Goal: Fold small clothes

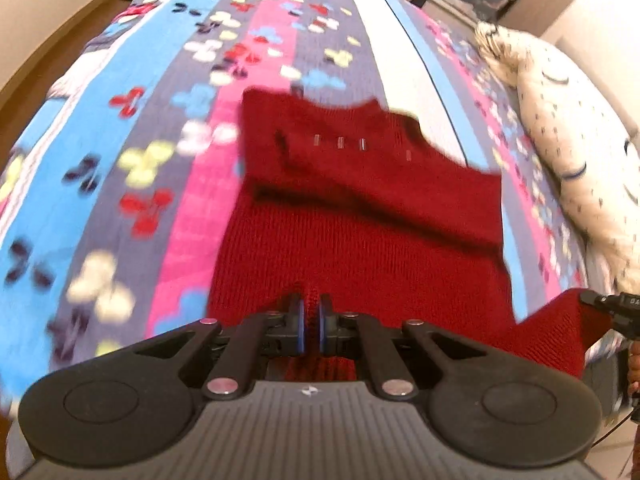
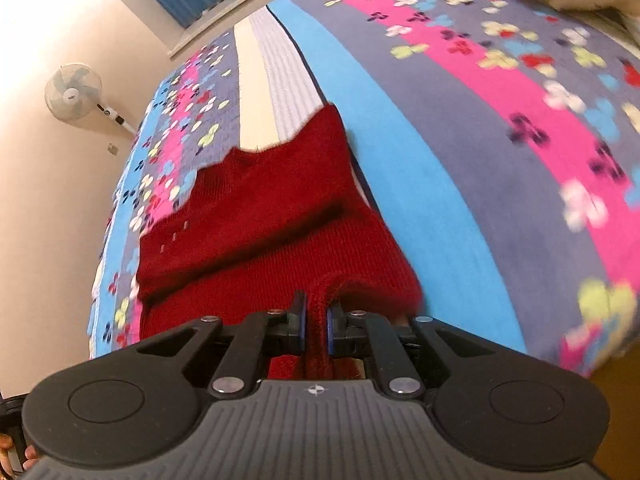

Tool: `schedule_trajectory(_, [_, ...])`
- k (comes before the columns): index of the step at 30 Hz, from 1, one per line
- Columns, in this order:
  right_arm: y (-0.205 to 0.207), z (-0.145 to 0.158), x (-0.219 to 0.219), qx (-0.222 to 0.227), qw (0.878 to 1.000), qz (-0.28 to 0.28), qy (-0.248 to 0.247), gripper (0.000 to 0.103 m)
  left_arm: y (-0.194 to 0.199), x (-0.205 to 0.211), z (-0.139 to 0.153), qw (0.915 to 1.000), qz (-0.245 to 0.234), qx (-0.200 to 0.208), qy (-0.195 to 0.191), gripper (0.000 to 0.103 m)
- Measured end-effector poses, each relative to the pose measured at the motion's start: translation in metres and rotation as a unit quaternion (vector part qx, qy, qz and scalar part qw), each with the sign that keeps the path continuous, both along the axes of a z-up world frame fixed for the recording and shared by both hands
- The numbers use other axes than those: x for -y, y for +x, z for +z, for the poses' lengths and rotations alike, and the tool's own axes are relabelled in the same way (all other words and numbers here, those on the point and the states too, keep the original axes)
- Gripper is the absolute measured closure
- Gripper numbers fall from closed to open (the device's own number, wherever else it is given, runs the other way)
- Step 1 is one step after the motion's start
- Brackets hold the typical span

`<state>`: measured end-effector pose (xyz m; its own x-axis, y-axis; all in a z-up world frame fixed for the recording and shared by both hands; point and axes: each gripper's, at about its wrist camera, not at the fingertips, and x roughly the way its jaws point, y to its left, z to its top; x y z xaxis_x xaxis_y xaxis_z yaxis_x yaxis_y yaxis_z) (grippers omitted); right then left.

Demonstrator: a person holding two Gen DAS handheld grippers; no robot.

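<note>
Both grippers, left gripper [image 1: 311, 322] and right gripper [image 2: 316, 326], pinch the red knit sweater [image 1: 360, 216]; no readable writing.

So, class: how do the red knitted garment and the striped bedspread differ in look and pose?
The red knitted garment is plain; the striped bedspread carries stripes and clover shapes. The garment's near edge is pinched by both hand-held grippers and partly folded over; the bedspread lies spread beneath it. Both are soft textiles.
</note>
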<state>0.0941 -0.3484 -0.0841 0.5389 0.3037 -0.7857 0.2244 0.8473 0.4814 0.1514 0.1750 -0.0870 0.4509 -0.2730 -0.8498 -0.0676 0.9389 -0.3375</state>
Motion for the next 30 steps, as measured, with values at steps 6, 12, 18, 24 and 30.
schedule_trajectory(6, [0.173, -0.018, 0.001, -0.033, 0.999, -0.012, -0.015, 0.094, 0.159, -0.016, -0.012, 0.9971, 0.069, 0.022, 0.022, 0.095])
schedule_trajectory(12, [0.295, -0.065, 0.031, -0.028, 0.988, -0.152, 0.000, 0.040, 0.250, -0.058, -0.020, 0.9801, 0.192, 0.034, 0.036, 0.030])
schedule_trajectory(18, [0.241, -0.073, 0.044, 0.041, 0.991, -0.123, -0.004, 0.022, 0.219, -0.048, -0.037, 0.9868, 0.146, 0.032, 0.062, 0.013])
schedule_trajectory(24, [0.188, -0.108, 0.022, 0.008, 0.995, -0.093, -0.021, 0.022, 0.201, -0.010, -0.047, 0.9875, 0.082, 0.044, 0.128, 0.011])
schedule_trajectory(30, [0.199, -0.097, -0.012, 0.045, 0.993, -0.054, -0.096, 0.022, 0.237, 0.028, -0.043, 0.9774, 0.027, 0.072, 0.197, 0.000])
